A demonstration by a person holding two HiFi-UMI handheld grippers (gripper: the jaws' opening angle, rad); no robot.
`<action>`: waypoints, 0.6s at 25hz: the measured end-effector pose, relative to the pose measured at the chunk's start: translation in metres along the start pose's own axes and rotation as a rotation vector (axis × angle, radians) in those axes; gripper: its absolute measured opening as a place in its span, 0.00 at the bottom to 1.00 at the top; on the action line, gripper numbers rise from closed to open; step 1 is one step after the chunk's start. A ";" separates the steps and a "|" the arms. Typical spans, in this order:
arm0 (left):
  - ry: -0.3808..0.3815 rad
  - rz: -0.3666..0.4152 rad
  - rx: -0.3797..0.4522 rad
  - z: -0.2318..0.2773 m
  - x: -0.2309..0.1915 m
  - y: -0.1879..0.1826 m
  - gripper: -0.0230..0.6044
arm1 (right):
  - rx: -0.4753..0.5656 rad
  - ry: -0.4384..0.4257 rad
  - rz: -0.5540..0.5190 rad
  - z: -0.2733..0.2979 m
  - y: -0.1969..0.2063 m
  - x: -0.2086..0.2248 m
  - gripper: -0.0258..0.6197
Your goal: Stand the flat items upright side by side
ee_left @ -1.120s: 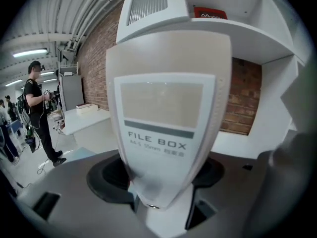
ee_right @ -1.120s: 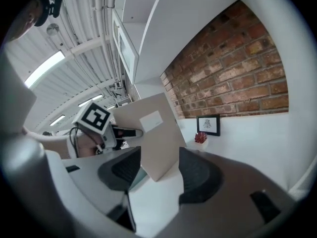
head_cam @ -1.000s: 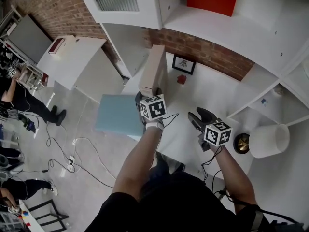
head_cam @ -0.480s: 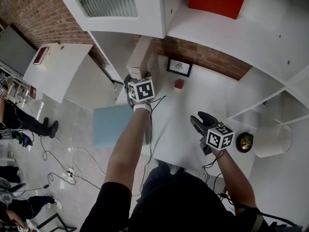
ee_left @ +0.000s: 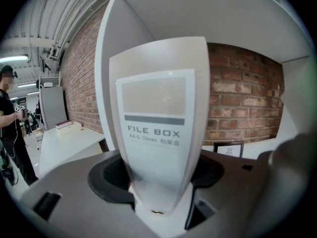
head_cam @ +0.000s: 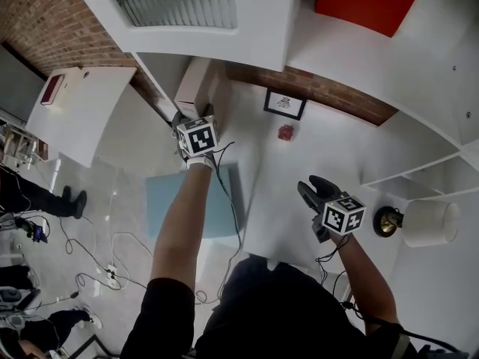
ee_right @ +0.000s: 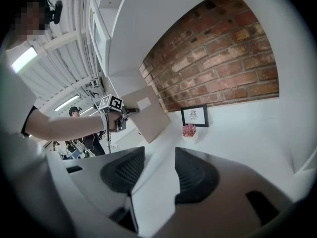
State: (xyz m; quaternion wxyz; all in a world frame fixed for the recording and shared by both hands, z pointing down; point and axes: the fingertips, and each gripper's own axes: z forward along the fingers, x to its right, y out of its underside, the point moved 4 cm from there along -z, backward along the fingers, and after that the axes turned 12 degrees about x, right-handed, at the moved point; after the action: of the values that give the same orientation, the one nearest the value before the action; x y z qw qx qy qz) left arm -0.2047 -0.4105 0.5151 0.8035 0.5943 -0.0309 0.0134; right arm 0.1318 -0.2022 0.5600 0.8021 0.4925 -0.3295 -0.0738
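With our left gripper (ee_left: 159, 176) we clamp the spine of the file box (ee_left: 158, 108), seemingly upright at the left end of the white shelf (head_cam: 329, 152), arm outstretched, while our right gripper (ee_right: 153, 175), jaws just narrowing on nothing, hovers nearer us.

The upright file box (head_cam: 196, 88), at 11 o'clock, is met at its near end by the left hand-held gripper (head_cam: 191, 118). At 4 o'clock the right hand-held gripper (head_cam: 310, 187), its jaws just closing with nothing between them, is held over the white bench (head_cam: 329, 148).
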 end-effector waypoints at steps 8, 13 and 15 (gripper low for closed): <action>-0.027 0.014 0.025 0.003 -0.005 0.003 0.53 | -0.017 -0.034 0.011 0.023 0.006 -0.011 0.33; -0.039 0.003 0.029 -0.008 -0.004 0.006 0.54 | -0.004 -0.028 0.021 0.017 0.005 -0.009 0.33; -0.043 0.000 0.028 -0.013 -0.004 0.008 0.54 | 0.003 -0.026 0.027 0.013 0.005 -0.007 0.33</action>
State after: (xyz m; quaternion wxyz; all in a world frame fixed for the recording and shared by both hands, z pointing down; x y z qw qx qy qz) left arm -0.2088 -0.3954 0.5184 0.7943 0.6056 -0.0478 0.0011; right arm 0.1176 -0.2057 0.5650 0.7981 0.4881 -0.3466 -0.0689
